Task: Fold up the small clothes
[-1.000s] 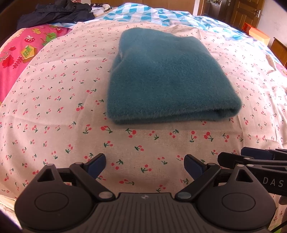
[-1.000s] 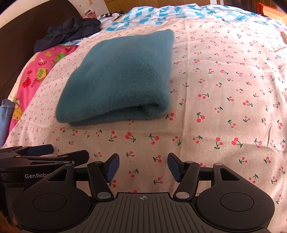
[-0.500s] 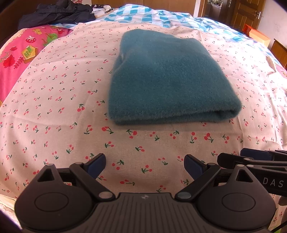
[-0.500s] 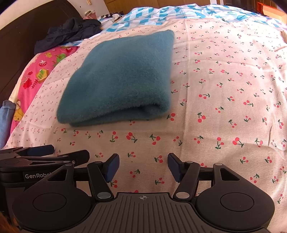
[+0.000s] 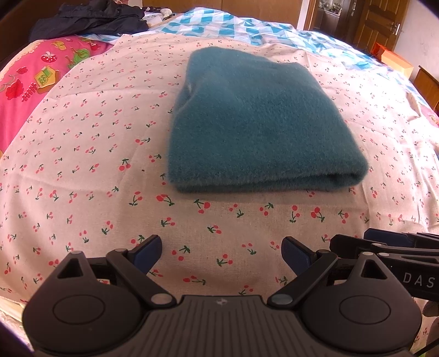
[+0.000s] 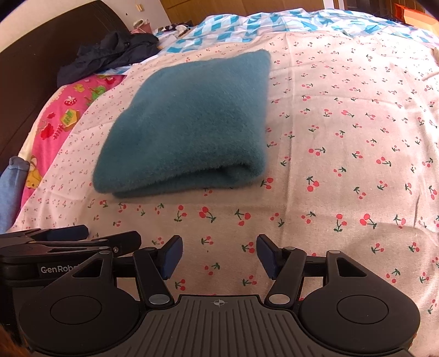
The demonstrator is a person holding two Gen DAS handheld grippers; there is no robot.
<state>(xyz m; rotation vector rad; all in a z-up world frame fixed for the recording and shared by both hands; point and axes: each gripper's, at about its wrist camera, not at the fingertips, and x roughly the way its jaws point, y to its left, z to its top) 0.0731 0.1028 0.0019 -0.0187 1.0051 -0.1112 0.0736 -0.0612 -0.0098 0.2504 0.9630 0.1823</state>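
A teal fleece garment [image 5: 255,126] lies folded into a thick rectangle on the cherry-print sheet [image 5: 82,170], its rolled fold edge facing me. In the right wrist view the same garment [image 6: 189,129] sits left of centre. My left gripper [image 5: 222,254] hovers open over bare sheet, well short of the garment, with nothing between its blue pads. My right gripper [image 6: 219,255] is open too, beside the left one and equally short of the garment. Each gripper's fingers show at the edge of the other's view.
A dark jacket [image 5: 87,19] is heaped at the far left of the bed. A pink cartoon-print cover [image 5: 30,88] borders the sheet on the left, a blue-checked cover [image 5: 247,30] lies beyond. A light blue cloth [image 6: 12,189] hangs at the left edge. Wooden doors stand far right.
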